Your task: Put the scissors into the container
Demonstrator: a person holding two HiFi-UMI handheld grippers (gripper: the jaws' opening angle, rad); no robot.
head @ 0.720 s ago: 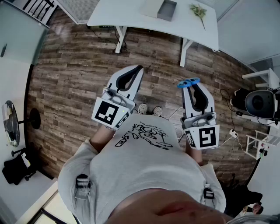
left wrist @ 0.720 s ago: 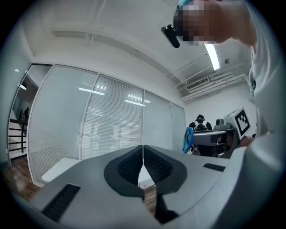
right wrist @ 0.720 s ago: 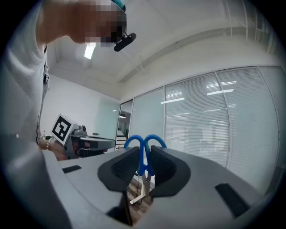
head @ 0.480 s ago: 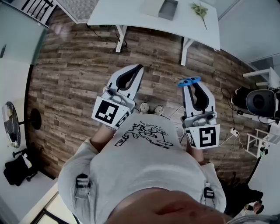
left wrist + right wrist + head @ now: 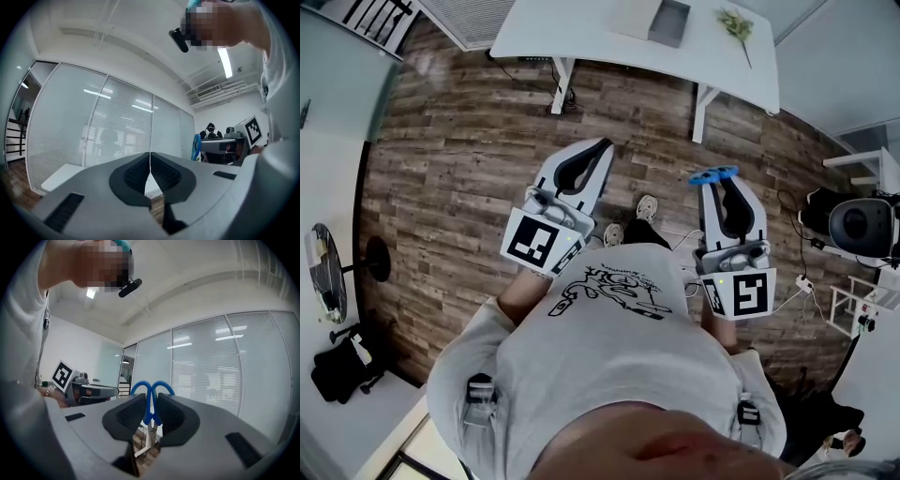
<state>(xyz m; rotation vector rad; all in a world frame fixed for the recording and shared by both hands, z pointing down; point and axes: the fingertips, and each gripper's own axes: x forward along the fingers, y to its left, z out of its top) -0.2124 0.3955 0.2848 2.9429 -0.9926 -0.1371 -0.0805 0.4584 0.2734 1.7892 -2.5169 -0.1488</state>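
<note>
My right gripper (image 5: 715, 179) (image 5: 151, 414) is held level in front of the person, shut on blue-handled scissors (image 5: 712, 174) (image 5: 151, 397); the handle loops stick out past the jaw tips. My left gripper (image 5: 602, 150) (image 5: 150, 169) is level beside it, its jaws shut with nothing between them. A grey open container (image 5: 669, 22) sits on the white table (image 5: 581, 33) across the wooden floor, well ahead of both grippers.
A light flat box (image 5: 635, 16) lies beside the container and a green sprig (image 5: 737, 25) lies further right on the table. A black round device (image 5: 860, 223) and a white rack (image 5: 853, 314) stand at the right. A black bag (image 5: 337, 366) lies at the left.
The person has stepped forward: one shoe has moved ahead, the table has shifted slightly in view, and both grippers sit a little further right. The scissors stay in the right gripper.
</note>
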